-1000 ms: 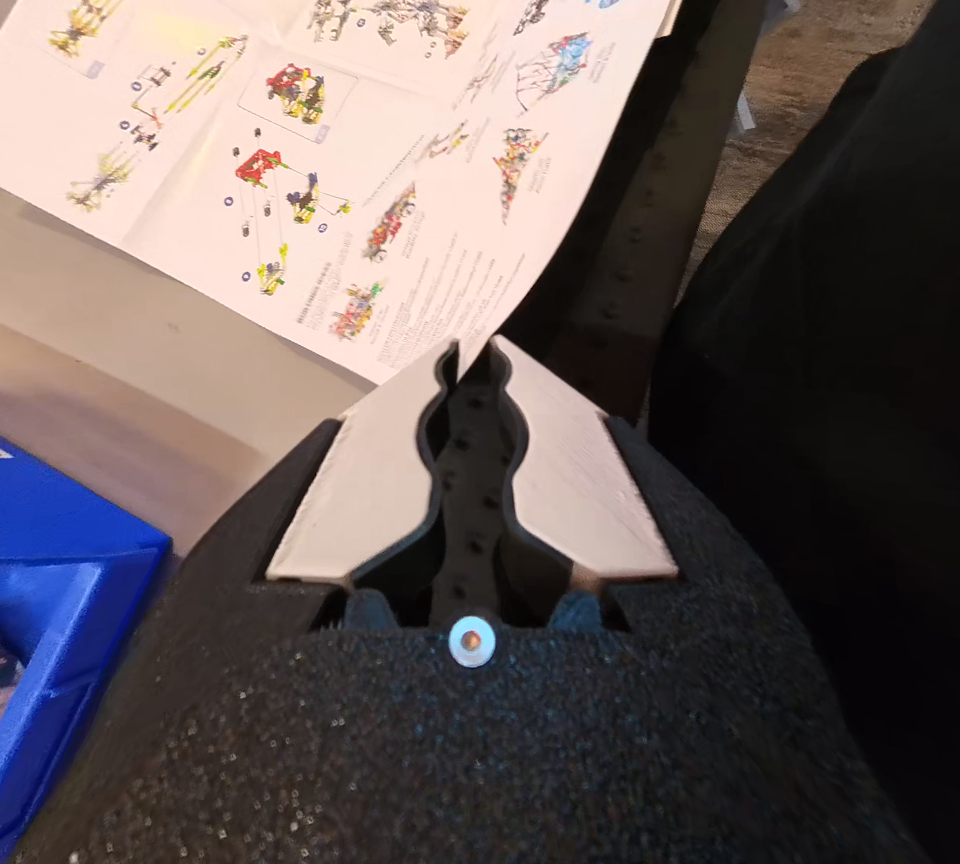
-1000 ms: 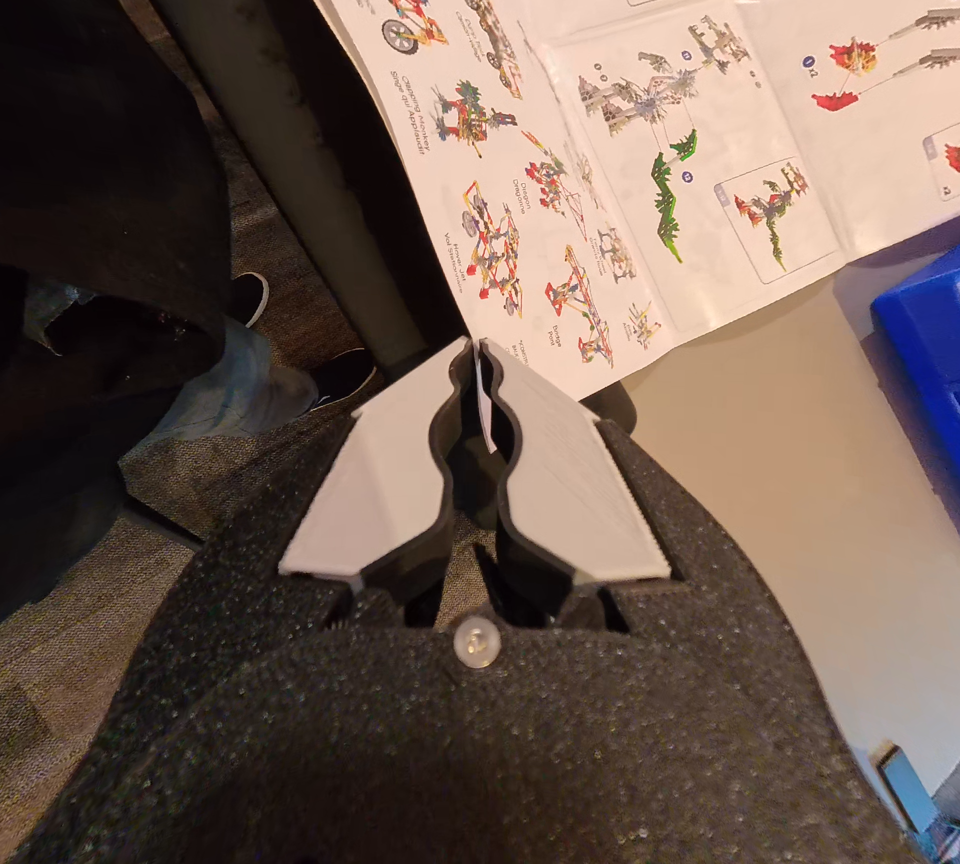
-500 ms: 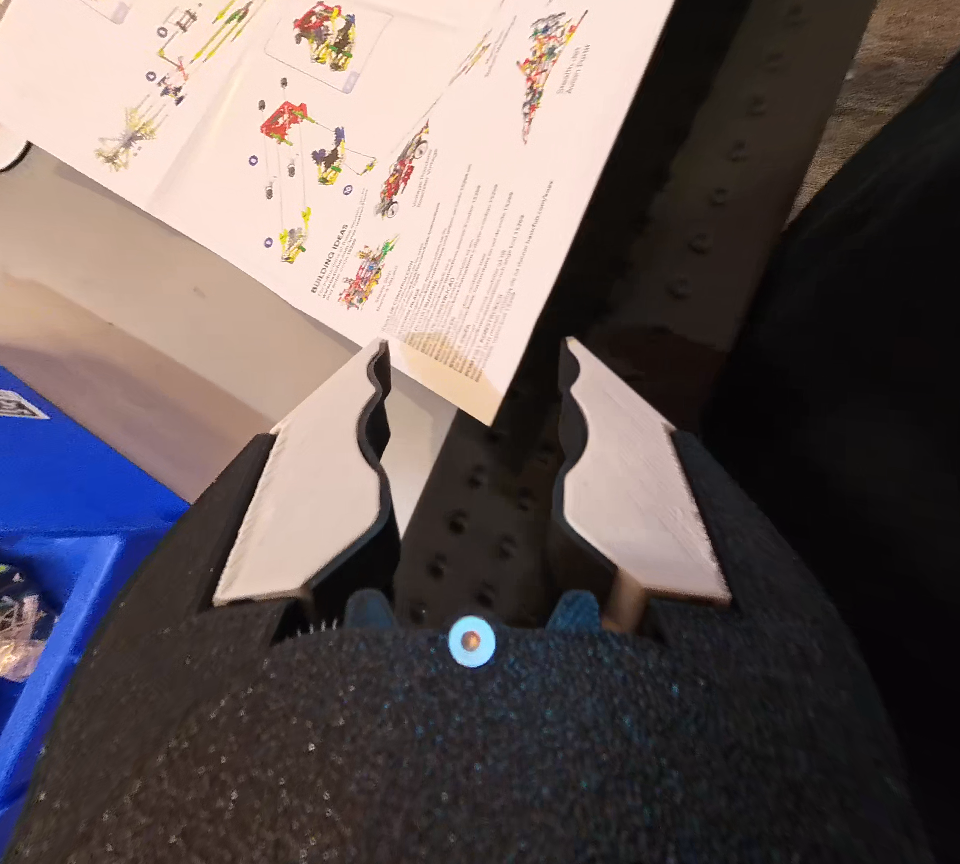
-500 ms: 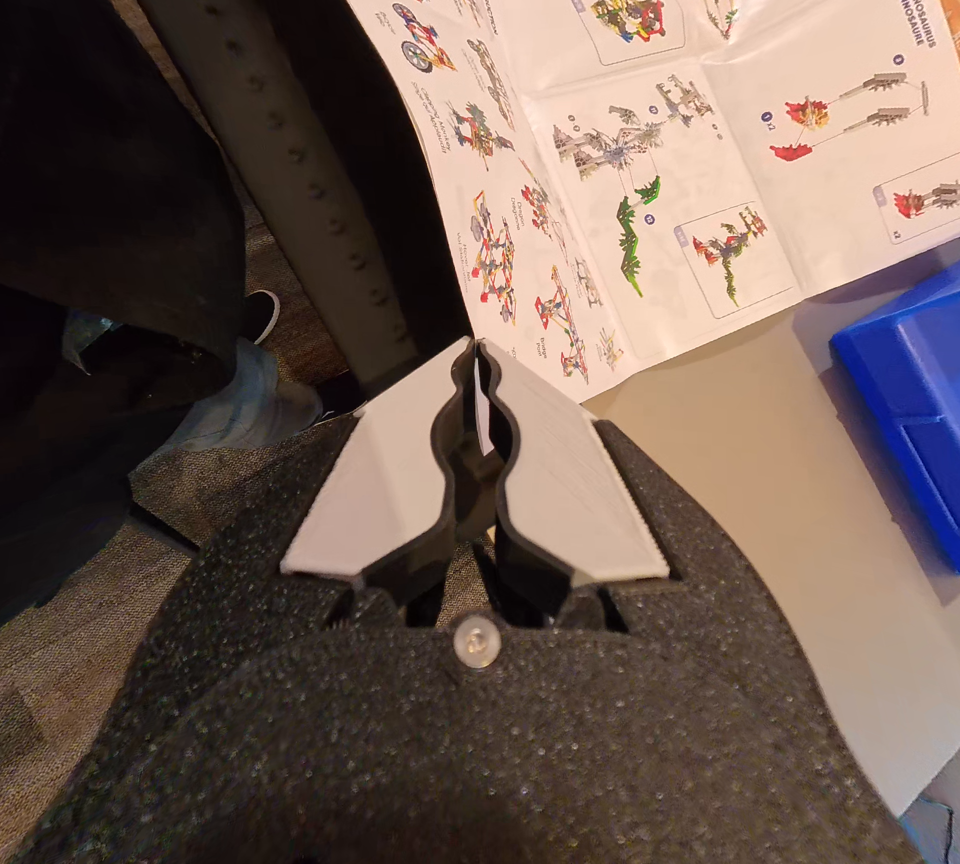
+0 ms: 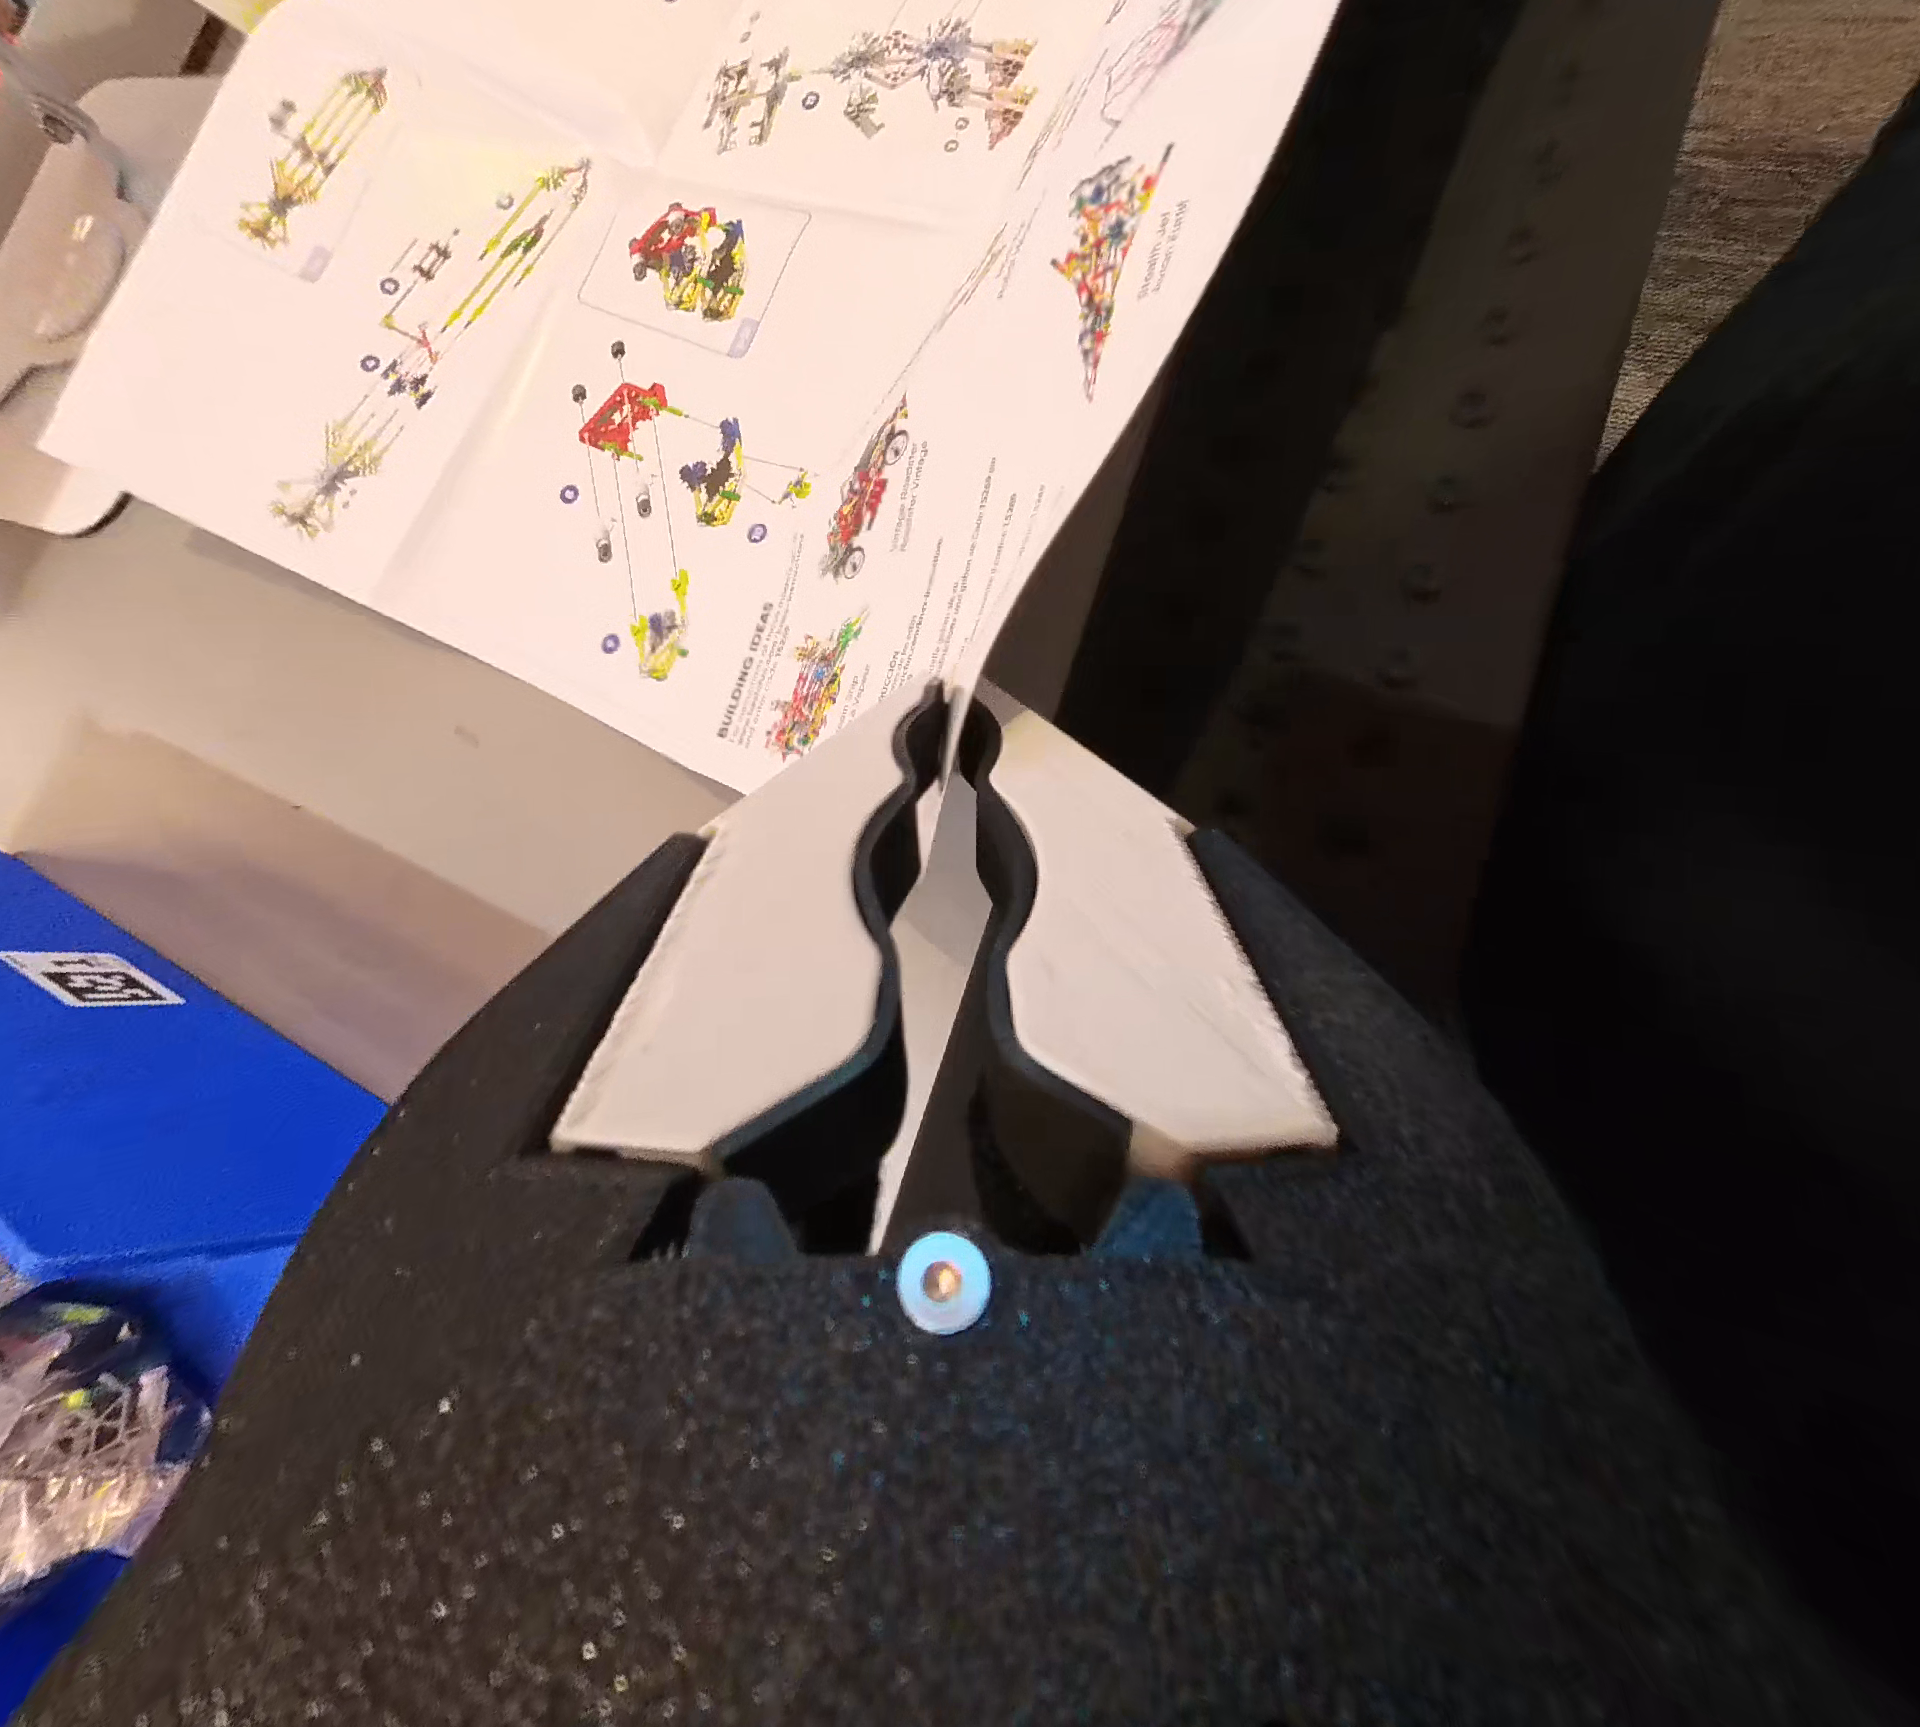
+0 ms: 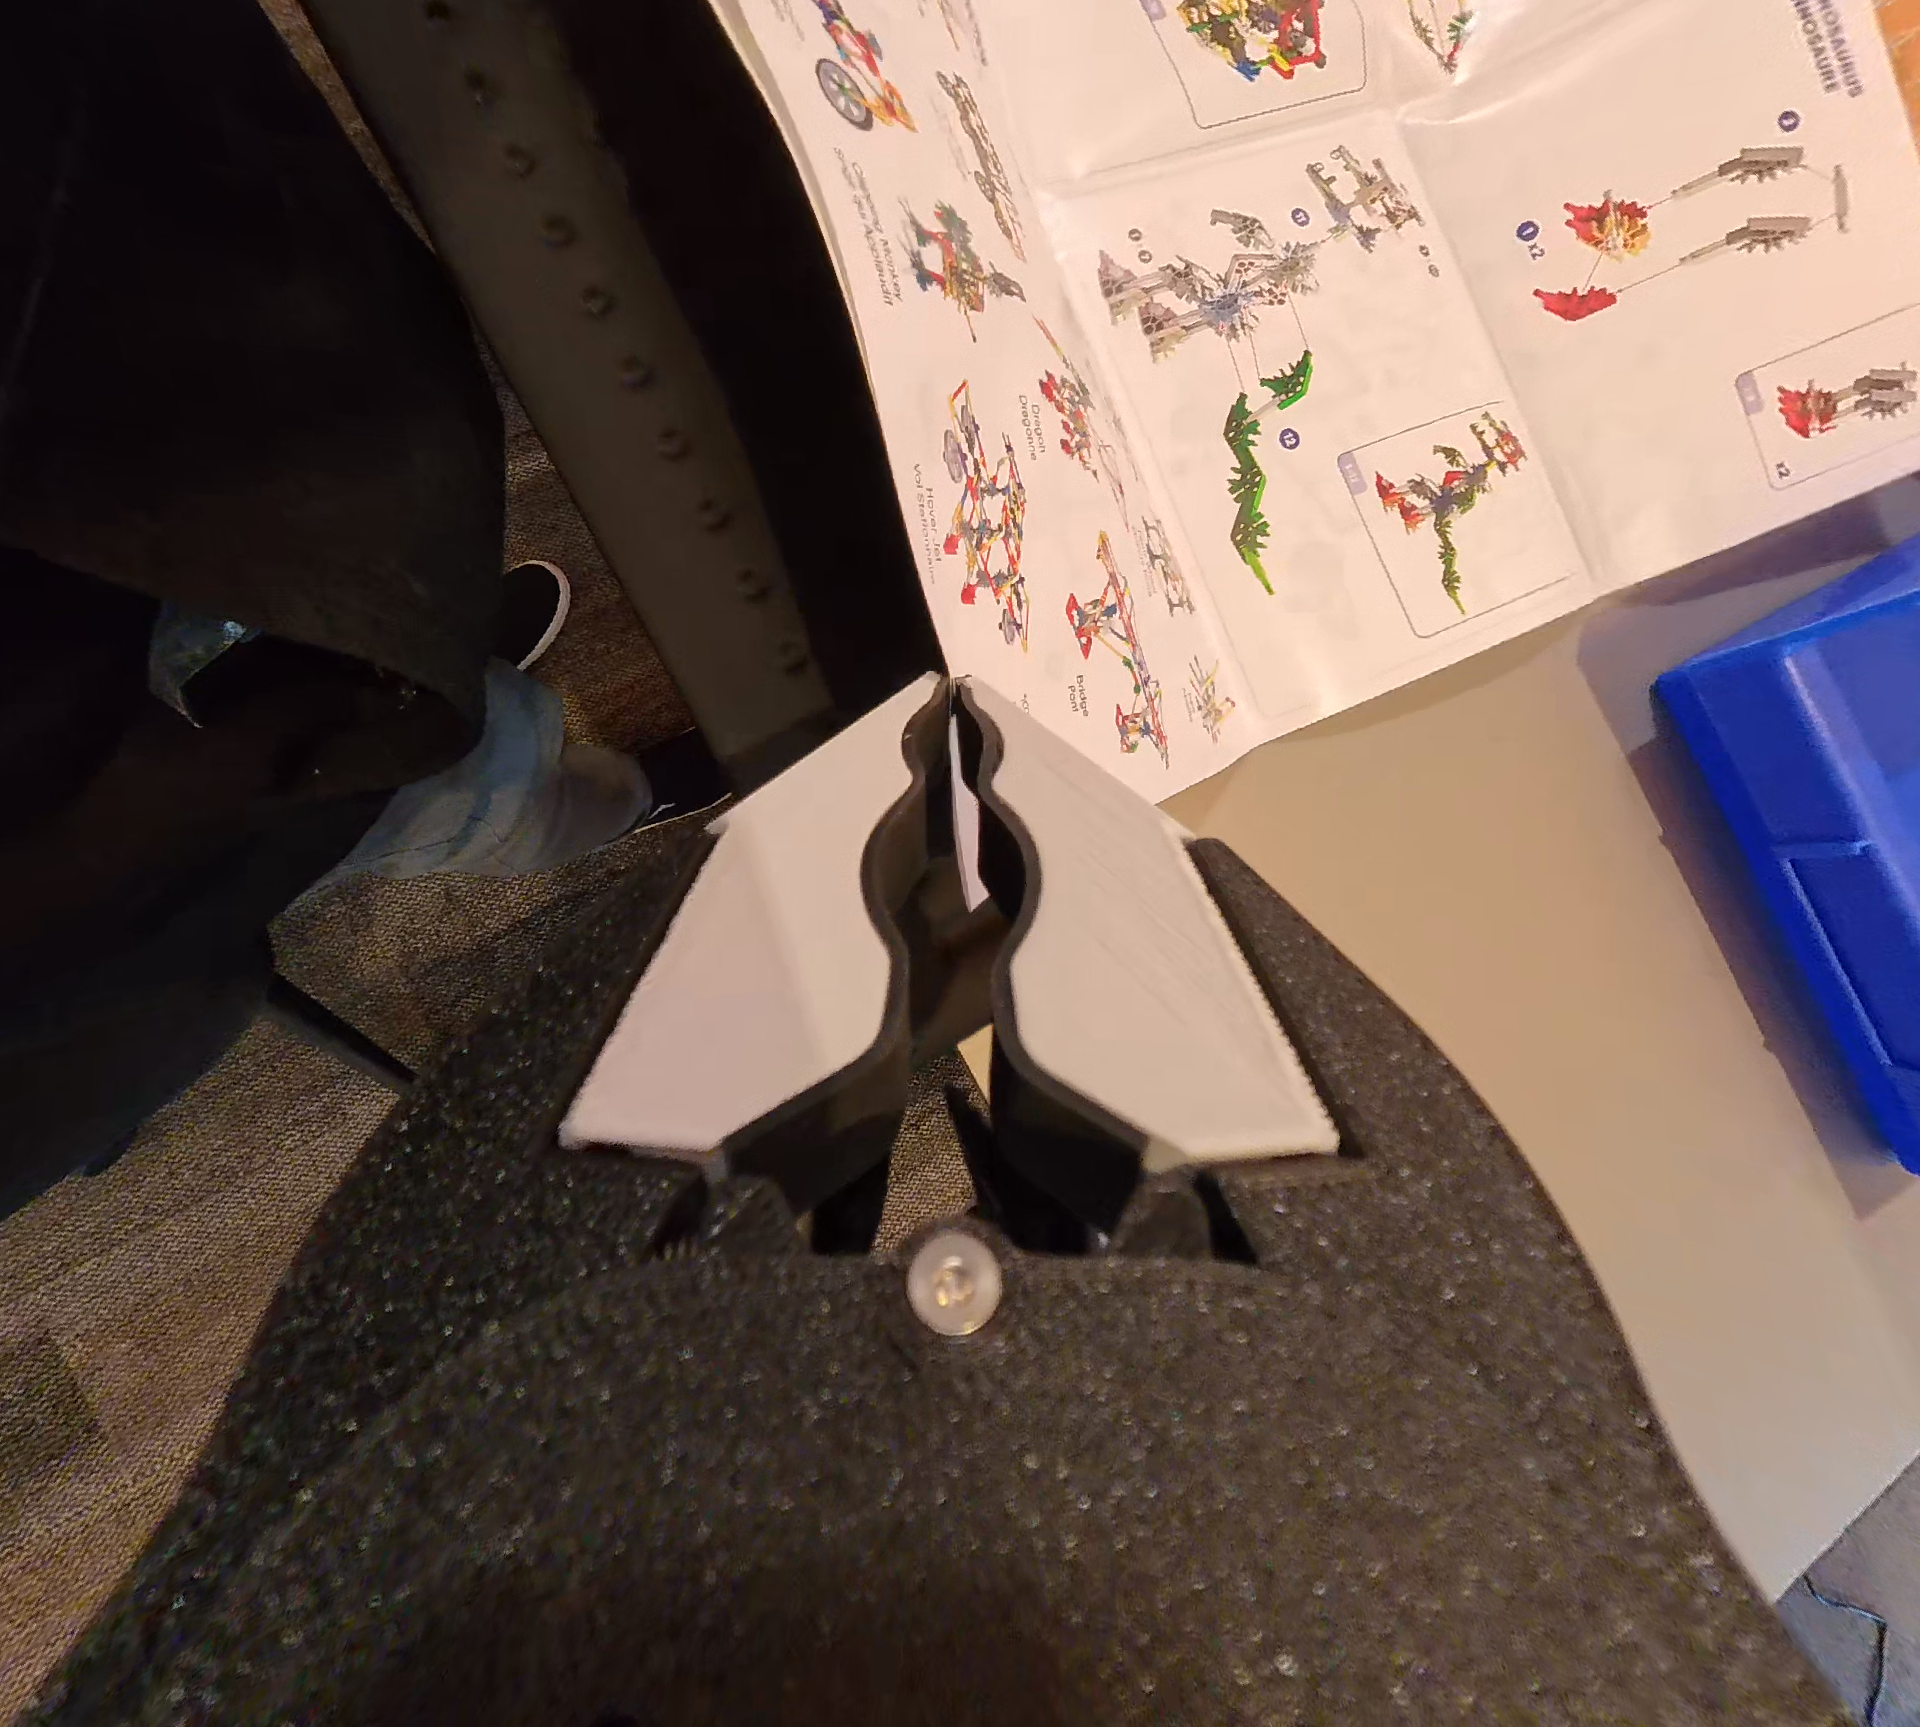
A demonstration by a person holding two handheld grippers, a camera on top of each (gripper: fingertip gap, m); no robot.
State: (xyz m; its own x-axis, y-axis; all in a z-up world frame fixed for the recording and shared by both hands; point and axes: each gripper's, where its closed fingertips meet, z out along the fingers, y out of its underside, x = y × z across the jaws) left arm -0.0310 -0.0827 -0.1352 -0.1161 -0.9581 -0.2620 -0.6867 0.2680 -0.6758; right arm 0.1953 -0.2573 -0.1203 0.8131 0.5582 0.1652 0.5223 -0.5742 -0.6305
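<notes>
Our left tongs are clamped on one near corner of the unfolded instruction sheet, which lies over the tabletop edge beside a blue bin; our right tongs pinch its other corner.
</notes>
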